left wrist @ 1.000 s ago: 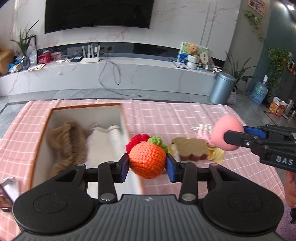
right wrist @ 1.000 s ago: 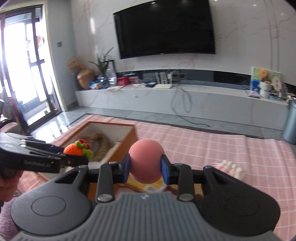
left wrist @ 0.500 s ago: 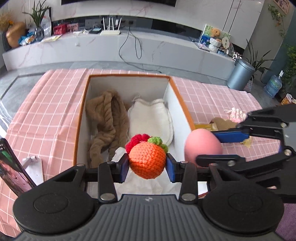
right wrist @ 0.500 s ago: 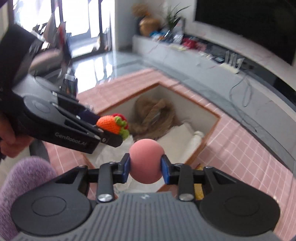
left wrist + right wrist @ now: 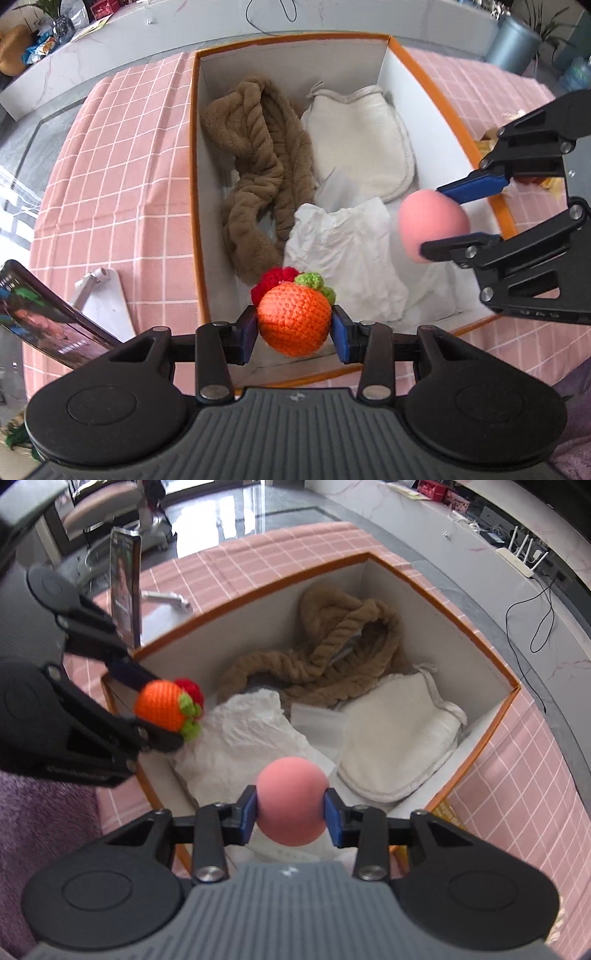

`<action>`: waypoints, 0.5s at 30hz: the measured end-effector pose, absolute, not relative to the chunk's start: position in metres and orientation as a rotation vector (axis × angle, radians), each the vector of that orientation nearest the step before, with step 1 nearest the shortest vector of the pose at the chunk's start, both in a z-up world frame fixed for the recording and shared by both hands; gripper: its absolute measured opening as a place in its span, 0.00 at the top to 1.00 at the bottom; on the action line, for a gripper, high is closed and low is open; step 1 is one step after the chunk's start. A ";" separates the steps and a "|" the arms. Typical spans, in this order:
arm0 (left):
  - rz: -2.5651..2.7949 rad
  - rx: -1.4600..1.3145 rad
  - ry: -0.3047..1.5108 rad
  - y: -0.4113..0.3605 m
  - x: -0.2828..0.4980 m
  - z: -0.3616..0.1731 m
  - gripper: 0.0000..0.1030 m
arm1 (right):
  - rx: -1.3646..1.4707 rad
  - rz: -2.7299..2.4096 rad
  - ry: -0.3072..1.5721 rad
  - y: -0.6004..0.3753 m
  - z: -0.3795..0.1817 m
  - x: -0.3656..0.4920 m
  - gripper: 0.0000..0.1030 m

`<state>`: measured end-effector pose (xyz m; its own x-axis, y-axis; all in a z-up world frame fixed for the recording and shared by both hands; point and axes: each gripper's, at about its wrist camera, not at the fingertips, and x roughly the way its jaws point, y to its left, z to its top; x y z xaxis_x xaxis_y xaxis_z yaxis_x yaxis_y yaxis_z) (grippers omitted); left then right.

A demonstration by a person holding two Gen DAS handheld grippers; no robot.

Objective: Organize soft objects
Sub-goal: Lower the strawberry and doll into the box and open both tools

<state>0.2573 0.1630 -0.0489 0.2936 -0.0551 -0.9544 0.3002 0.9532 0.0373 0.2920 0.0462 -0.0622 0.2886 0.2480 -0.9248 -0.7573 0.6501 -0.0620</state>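
Between left claw [image 5: 294,328] pads: crocheted orange [image 5: 293,320]

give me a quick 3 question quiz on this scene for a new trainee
1. True or false: the left tool is empty.
2. Which thing is the right tool shut on? A) brown twisted plush B) pink ball C) white cloth
3. Name two soft things already lying inside the orange-rimmed box.

Key
1. False: it grips the crocheted orange.
2. B: the pink ball sits between its pads, though the jaws have just been opening slightly.
3. Any two of: the brown twisted plush, the cream cloth, the crumpled white paper.
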 end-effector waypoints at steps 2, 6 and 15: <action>-0.228 0.254 1.273 0.162 0.261 -0.052 0.54 | -0.630 0.709 1.084 0.050 -0.066 0.297 0.63; -0.227 0.237 1.271 0.164 0.264 -0.055 0.49 | -0.739 0.698 1.108 0.057 -0.075 0.304 0.63; -0.237 0.135 1.183 0.165 0.262 -0.043 0.30 | -0.835 0.671 1.116 0.062 -0.091 0.310 0.60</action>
<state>0.2621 0.1648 -0.0435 0.3570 -0.1125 -0.9273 0.2532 0.9672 -0.0198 0.3100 0.0618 -0.0908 0.3082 0.0530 -0.9498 -0.8138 0.5318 -0.2344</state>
